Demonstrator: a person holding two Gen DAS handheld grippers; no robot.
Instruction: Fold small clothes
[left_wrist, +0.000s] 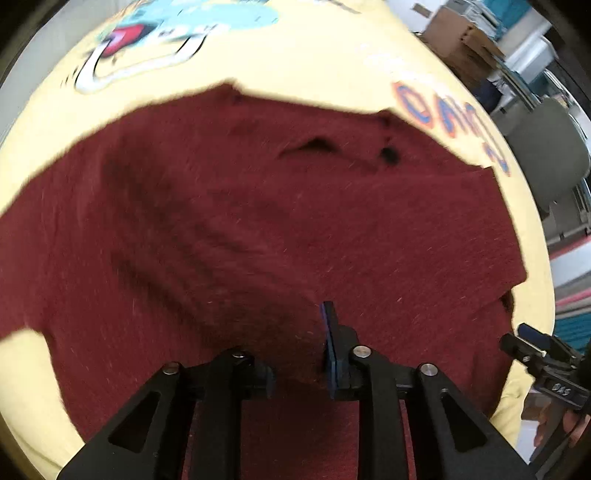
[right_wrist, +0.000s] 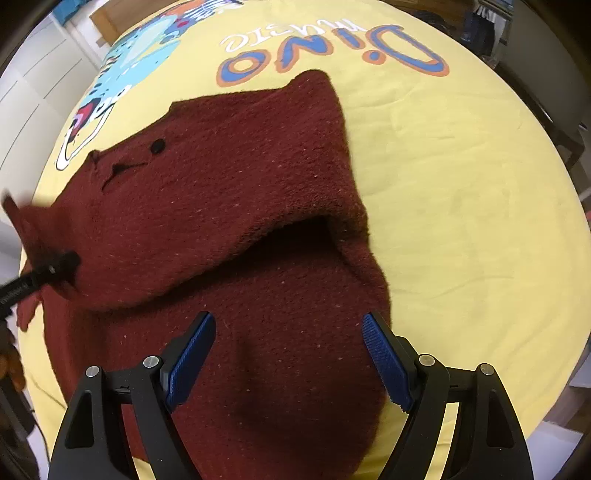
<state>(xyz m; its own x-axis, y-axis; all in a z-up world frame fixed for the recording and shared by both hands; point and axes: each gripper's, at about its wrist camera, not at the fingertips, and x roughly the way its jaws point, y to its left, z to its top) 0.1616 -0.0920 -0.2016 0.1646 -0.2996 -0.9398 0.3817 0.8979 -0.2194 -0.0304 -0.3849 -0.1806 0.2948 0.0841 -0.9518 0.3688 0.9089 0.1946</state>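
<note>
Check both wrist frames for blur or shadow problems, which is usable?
Left wrist: motion blur smears the maroon garment and the yellow cloth's print. Right wrist: sharp knit texture; only the left gripper at the frame edge is blurred, and a dark shadow sits under the raised fold. Both show heavy fisheye curvature.

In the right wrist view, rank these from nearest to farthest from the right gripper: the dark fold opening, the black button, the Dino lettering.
From the right gripper, above the red garment:
1. Fold opening, just ahead, slightly right of centre.
2. Black button, farther ahead on the left.
3. Dino lettering, on the yellow sheet at the far end.
</note>
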